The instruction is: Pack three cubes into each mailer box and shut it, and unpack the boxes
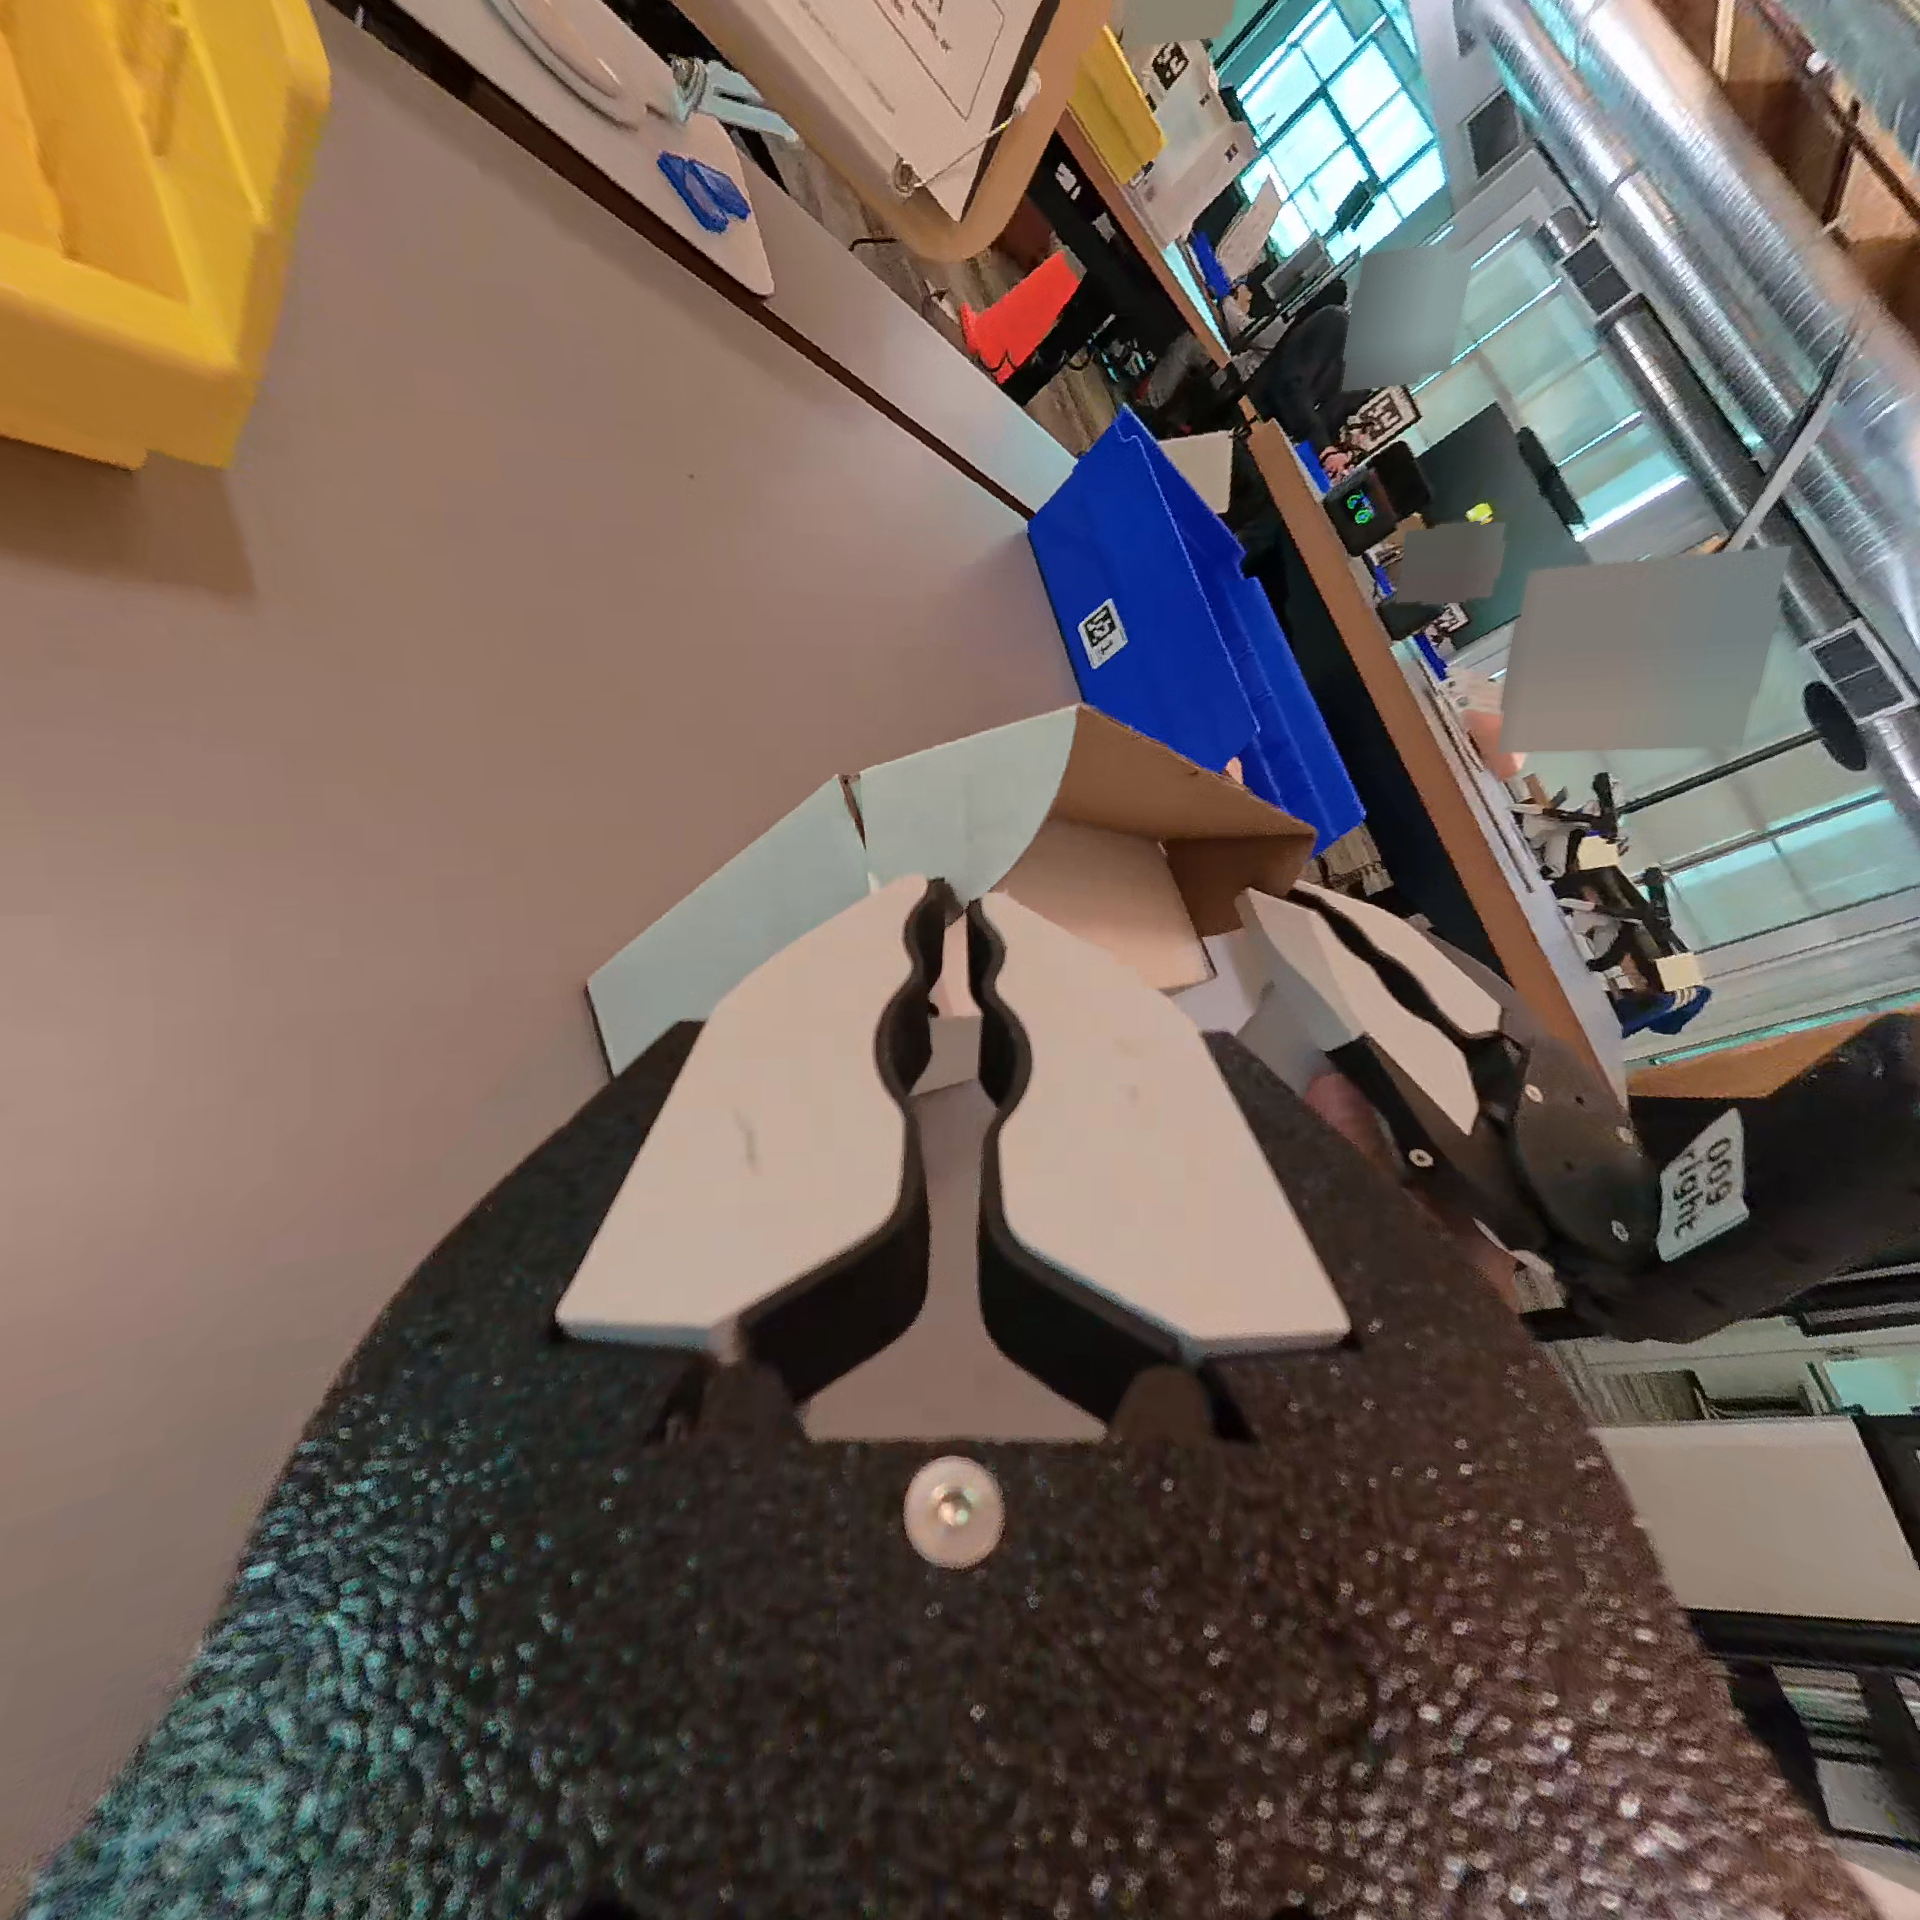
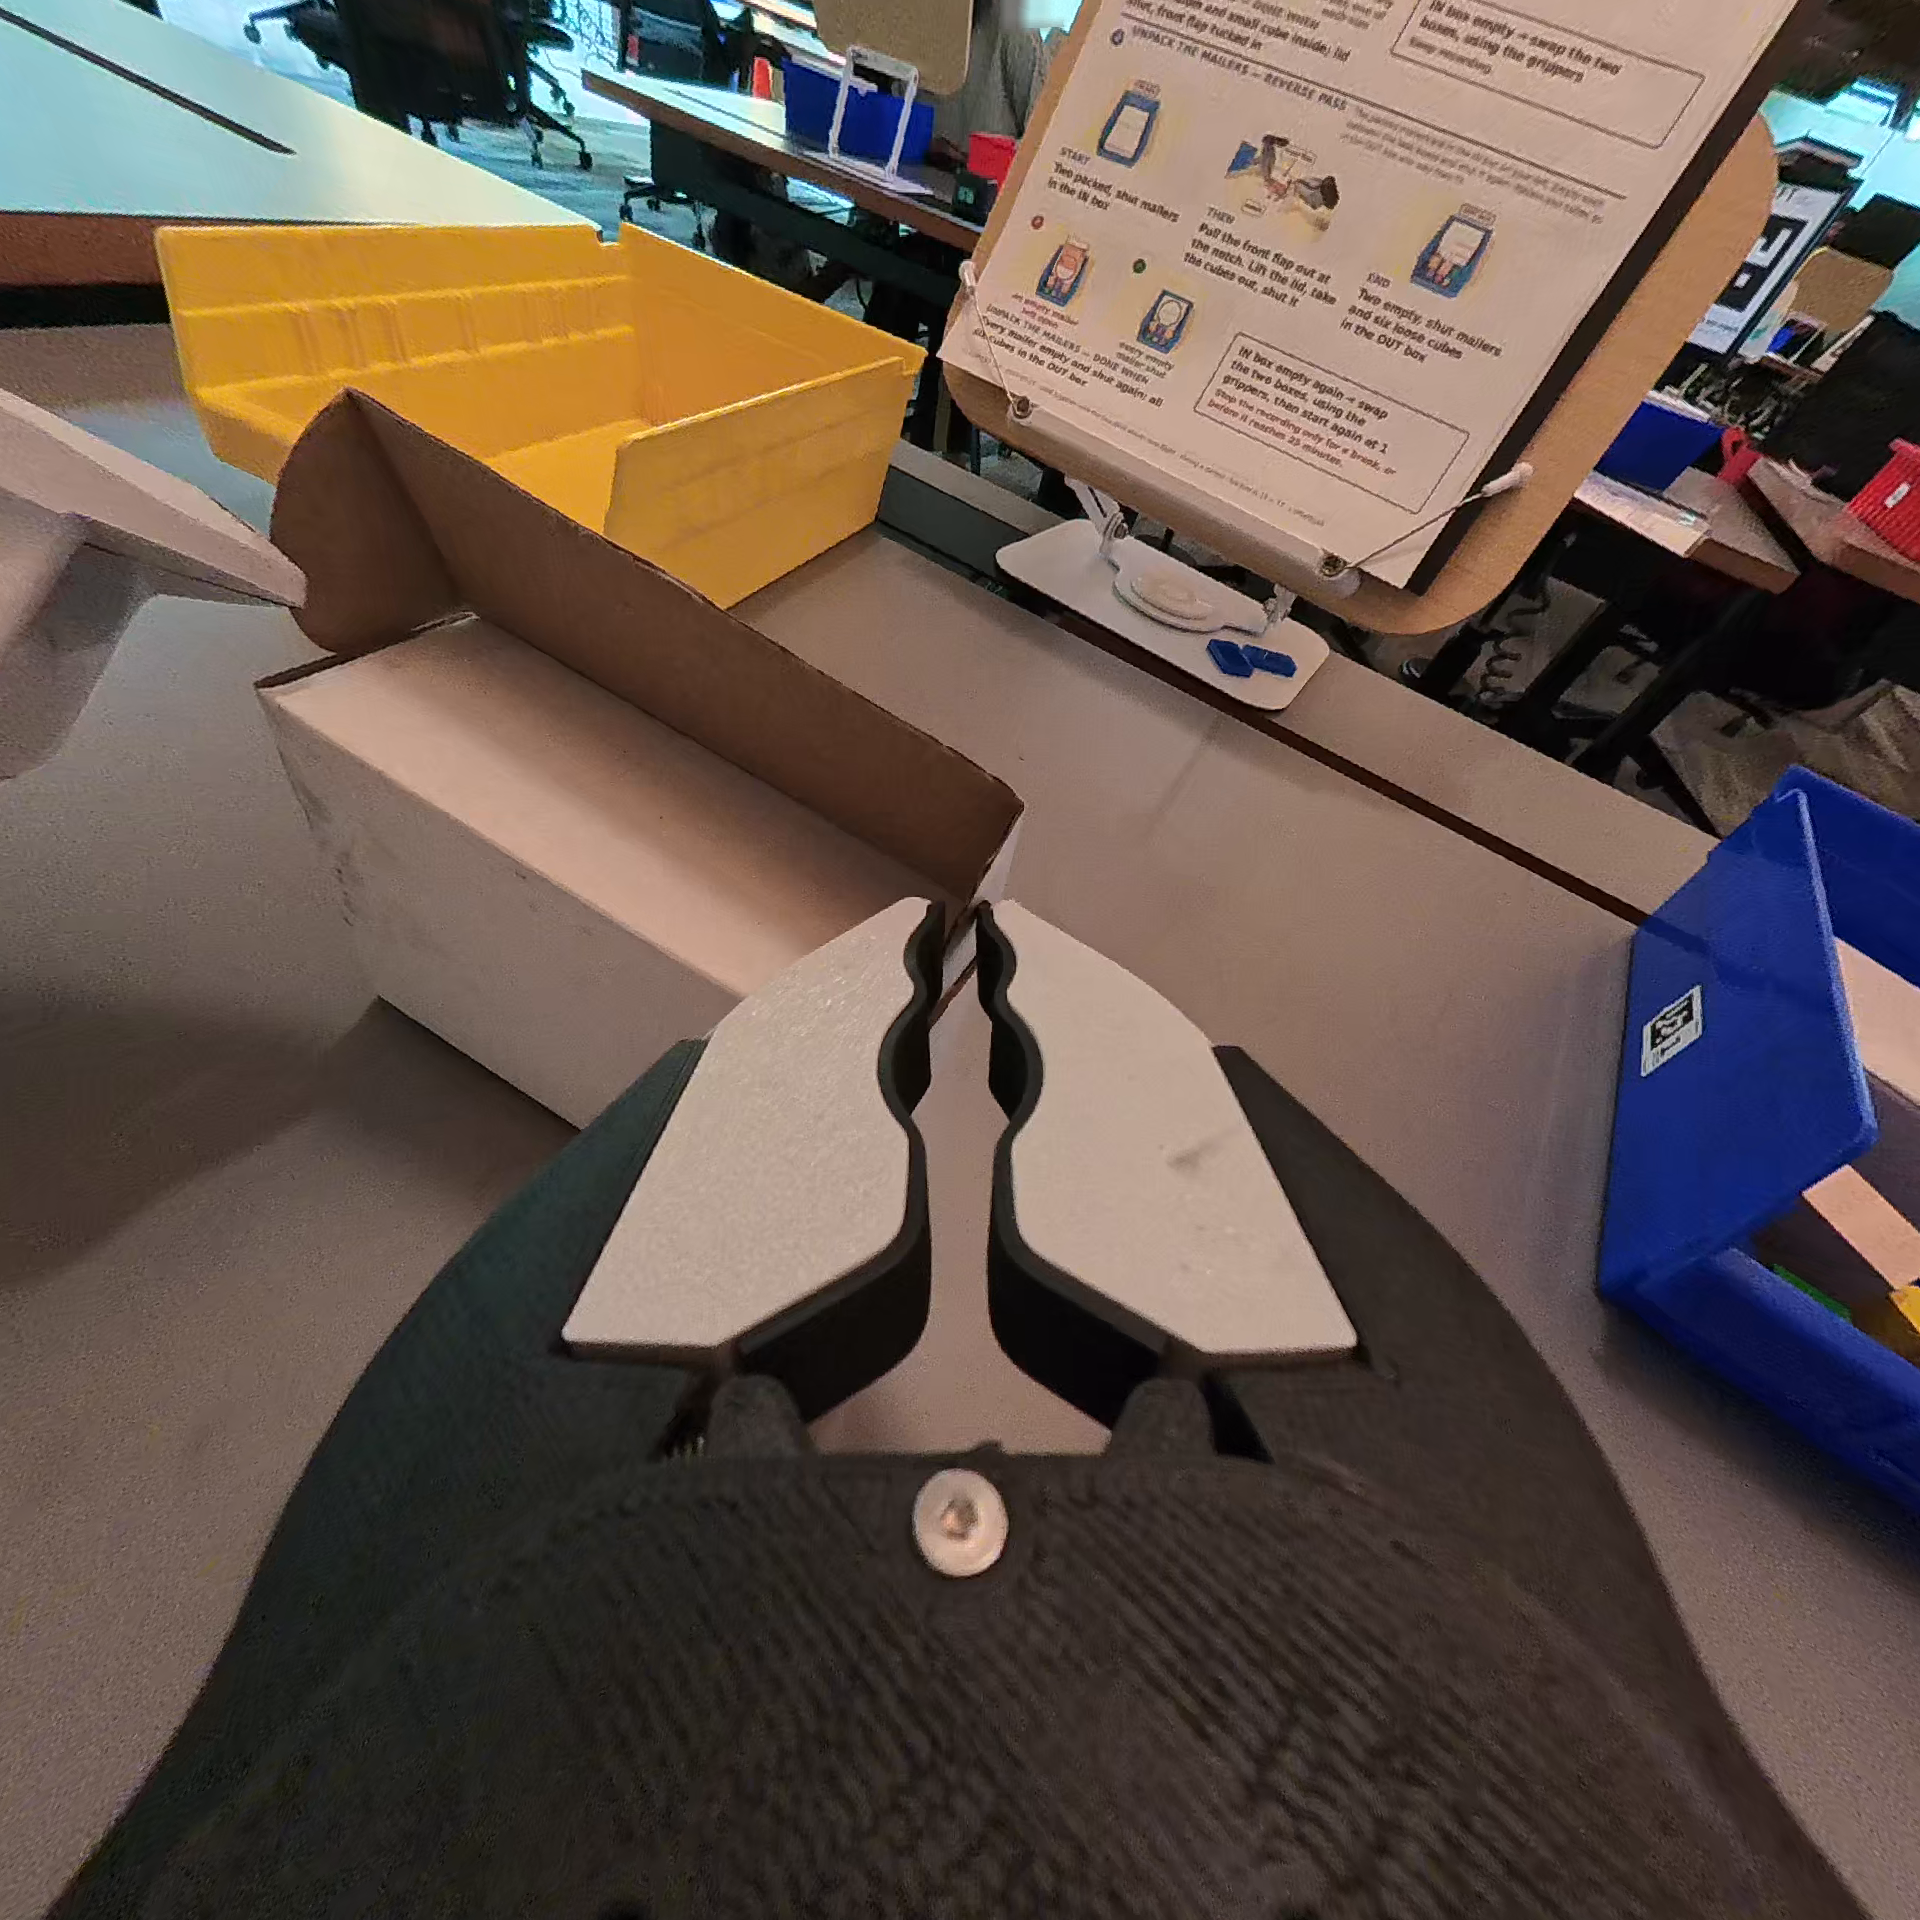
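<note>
A mailer box (image 2: pixel 499 831), white outside and brown inside, lies on the grey table (image 2: pixel 1299 935) with its lid down and its front flap (image 2: pixel 644 665) standing up. My right gripper (image 2: pixel 961 914) is shut on the near end of that flap. My left gripper (image 1: pixel 951 904) is shut on white card at the flap's other end, on the mailer (image 1: pixel 748 914). Its finger (image 2: pixel 135 509) reaches the flap's rounded ear from the left in the right wrist view. The right gripper (image 1: pixel 1278 894) shows at the right in the left wrist view. The box's inside is hidden.
An empty yellow bin (image 2: pixel 520 343) stands just behind the mailer. A blue bin (image 2: pixel 1745 1039) at the right holds coloured pieces, partly seen. An instruction board (image 2: pixel 1351 260) on a white stand sits at the table's far edge. In the left wrist view the yellow bin (image 1: pixel 125 229) and blue bin (image 1: pixel 1153 613) also show. My right fingertips sit around 15 cm from my left ones.
</note>
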`<state>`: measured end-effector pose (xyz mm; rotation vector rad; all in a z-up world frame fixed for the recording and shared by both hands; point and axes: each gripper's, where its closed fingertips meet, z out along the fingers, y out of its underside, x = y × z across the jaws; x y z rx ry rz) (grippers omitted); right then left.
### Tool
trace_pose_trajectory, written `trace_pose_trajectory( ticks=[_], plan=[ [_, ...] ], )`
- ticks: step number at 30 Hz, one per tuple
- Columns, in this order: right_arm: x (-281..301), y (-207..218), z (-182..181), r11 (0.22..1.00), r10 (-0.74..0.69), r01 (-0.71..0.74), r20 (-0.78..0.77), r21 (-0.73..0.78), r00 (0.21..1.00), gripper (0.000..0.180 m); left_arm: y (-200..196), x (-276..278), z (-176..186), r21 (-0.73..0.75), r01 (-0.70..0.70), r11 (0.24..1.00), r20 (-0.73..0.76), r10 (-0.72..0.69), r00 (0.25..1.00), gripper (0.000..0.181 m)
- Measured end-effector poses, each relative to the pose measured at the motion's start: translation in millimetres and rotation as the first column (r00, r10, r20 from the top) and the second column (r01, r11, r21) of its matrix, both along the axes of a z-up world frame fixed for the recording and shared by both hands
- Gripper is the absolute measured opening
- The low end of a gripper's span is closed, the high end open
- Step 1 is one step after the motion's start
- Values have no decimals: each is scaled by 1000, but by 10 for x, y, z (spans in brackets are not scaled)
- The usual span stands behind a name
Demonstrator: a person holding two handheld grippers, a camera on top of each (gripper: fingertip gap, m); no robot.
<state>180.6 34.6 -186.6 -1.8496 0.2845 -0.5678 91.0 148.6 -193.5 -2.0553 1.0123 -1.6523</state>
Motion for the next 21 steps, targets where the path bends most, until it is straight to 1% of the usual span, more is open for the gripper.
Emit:
trace_pose_trajectory(
  ticks=[3, 4, 5, 6, 8, 10, 15, 17, 21],
  plan=[
    [-19, 14, -4, 1000, 6, -5, 35, -18, 999, 6, 11, -14, -27, 48, 2, 999, -22, -1, 1000, 3],
    [-18, 15, -6, 1000, 4, -2, 54, -30, 999, 6, 14, -16, -29, 93, 6, 996, -31, -3, 1000, 2],
    [-18, 14, -8, 999, 1, 2, 68, -38, 998, 6, 21, -10, -31, 177, 11, 984, -41, -4, 999, 2],
    [-18, 15, -8, 999, -2, 5, 72, -40, 997, 6, 36, -5, -43, 300, 19, 954, -60, 0, 998, 2],
    [-22, 20, -9, 999, 2, 1, 67, -34, 998, 6, 73, 0, -46, 511, 36, 859, -118, 29, 993, 2],
    [-21, 19, -9, 1000, 4, -2, 59, -28, 998, 6, 97, 37, -19, 634, 41, 772, -134, 58, 989, 2],
    [-42, 31, -7, 999, 27, -25, 57, -24, 998, 6, 174, 113, -80, 780, 89, 619, -188, 96, 977, 3],
    [-37, 34, -8, 999, 23, -21, 62, -27, 998, 6, 195, 133, -101, 786, 108, 608, -205, 93, 974, 2],
    [-43, 44, -7, 999, 29, -28, 62, -30, 998, 7, 226, 184, -96, 781, 122, 613, -211, 75, 975, 2]
  ],
)
